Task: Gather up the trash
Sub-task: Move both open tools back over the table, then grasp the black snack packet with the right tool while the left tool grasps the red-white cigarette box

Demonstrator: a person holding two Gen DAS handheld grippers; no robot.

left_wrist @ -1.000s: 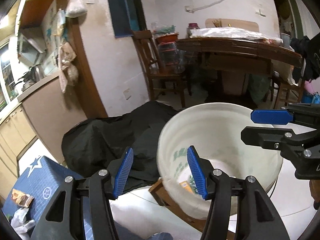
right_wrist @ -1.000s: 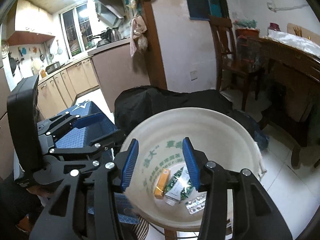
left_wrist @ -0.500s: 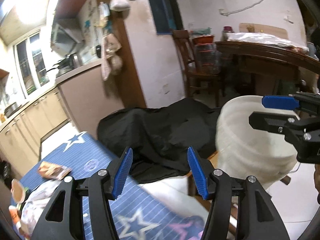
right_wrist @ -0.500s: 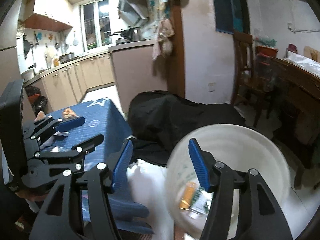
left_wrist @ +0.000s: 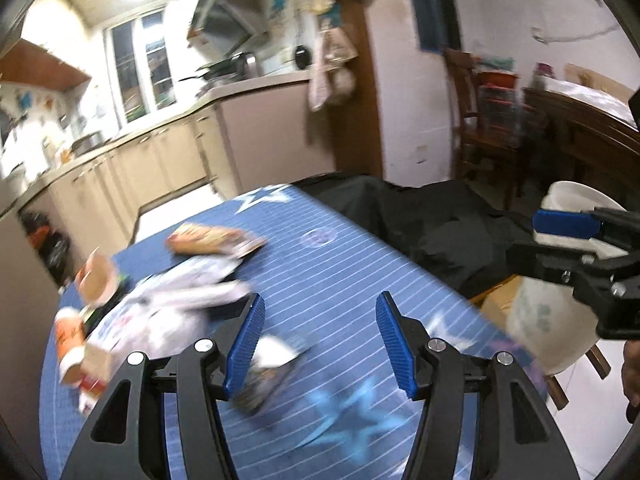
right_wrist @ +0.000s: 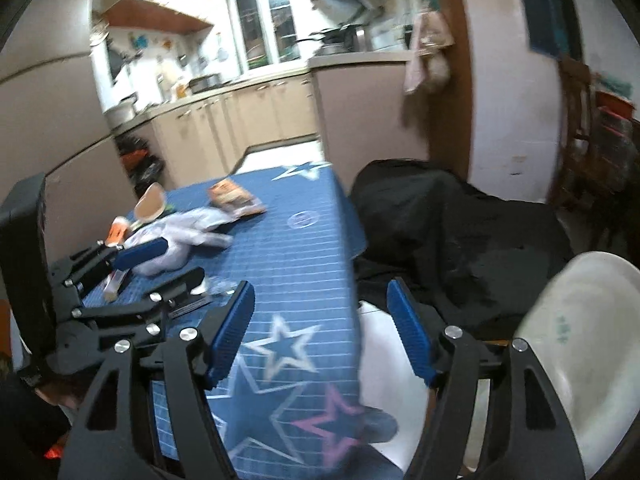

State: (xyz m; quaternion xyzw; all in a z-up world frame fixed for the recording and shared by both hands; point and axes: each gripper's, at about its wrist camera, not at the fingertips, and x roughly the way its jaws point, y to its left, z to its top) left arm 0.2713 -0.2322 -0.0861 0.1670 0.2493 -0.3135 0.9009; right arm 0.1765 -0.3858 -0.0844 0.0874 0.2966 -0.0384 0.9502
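Note:
Trash lies on a blue star-patterned tablecloth (left_wrist: 344,264): a crumpled white plastic bag (left_wrist: 168,312), an orange snack wrapper (left_wrist: 212,238), paper cups (left_wrist: 94,276) and a dark wrapper (left_wrist: 260,376). My left gripper (left_wrist: 320,344) is open over the cloth, empty, with the dark wrapper just below its left finger. The white bucket (right_wrist: 584,344) stands off the table's right side. My right gripper (right_wrist: 320,336) hangs over the table's right edge, its jaws opening, nothing between them. In the right wrist view the bag (right_wrist: 180,232), the wrapper (right_wrist: 234,198) and the left gripper (right_wrist: 158,260) show at left.
A black cloth-covered heap (right_wrist: 460,232) sits between the table and the wall. Kitchen cabinets (left_wrist: 160,160) run along the back left. A wooden chair (left_wrist: 476,120) and a dark wooden table (left_wrist: 584,136) stand at the far right. White floor tiles (right_wrist: 384,344) show beside the table.
Both grippers have swung left from above the bucket to over the blue table. The right gripper's jaws have widened. The trash pile has come into view; the bucket has slid to the right edge.

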